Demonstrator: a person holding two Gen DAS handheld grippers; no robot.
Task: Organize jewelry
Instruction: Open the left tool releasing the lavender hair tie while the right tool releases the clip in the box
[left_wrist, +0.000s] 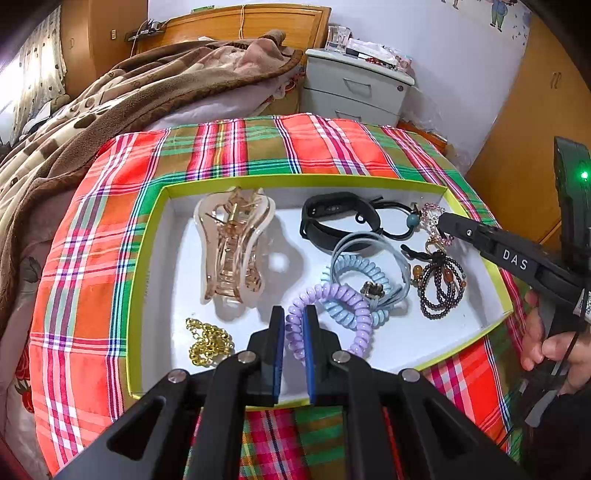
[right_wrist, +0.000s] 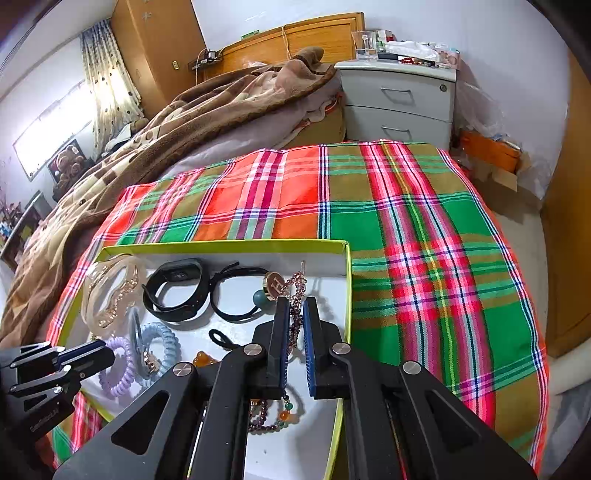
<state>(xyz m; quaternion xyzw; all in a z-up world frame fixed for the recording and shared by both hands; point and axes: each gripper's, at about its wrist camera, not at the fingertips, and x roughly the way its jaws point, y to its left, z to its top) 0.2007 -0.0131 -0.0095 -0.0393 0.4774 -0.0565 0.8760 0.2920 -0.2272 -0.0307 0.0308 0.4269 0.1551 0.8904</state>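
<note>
A shallow white box with a yellow rim (left_wrist: 295, 179) (right_wrist: 221, 245) lies on a plaid cloth. In it are a beige claw clip (left_wrist: 232, 243), a black wristband (left_wrist: 332, 221), a gold chain (left_wrist: 208, 341), a blue coil tie (left_wrist: 369, 269), a dark bead bracelet (left_wrist: 439, 288) and a black tie with a teal bead (right_wrist: 260, 297). My left gripper (left_wrist: 293, 314) is shut on the purple coil tie (left_wrist: 354, 306), low over the box's near side. My right gripper (right_wrist: 295, 304) is shut on a pink crystal bead strand (right_wrist: 295, 284) at the box's far right corner.
The plaid cloth (right_wrist: 406, 221) covers the end of a bed with a brown blanket (left_wrist: 110, 110) on the left. A grey nightstand (right_wrist: 399, 103) stands behind, and wooden wardrobe doors (left_wrist: 524, 147) on the right. A person's hand (left_wrist: 546, 339) holds the right gripper's handle.
</note>
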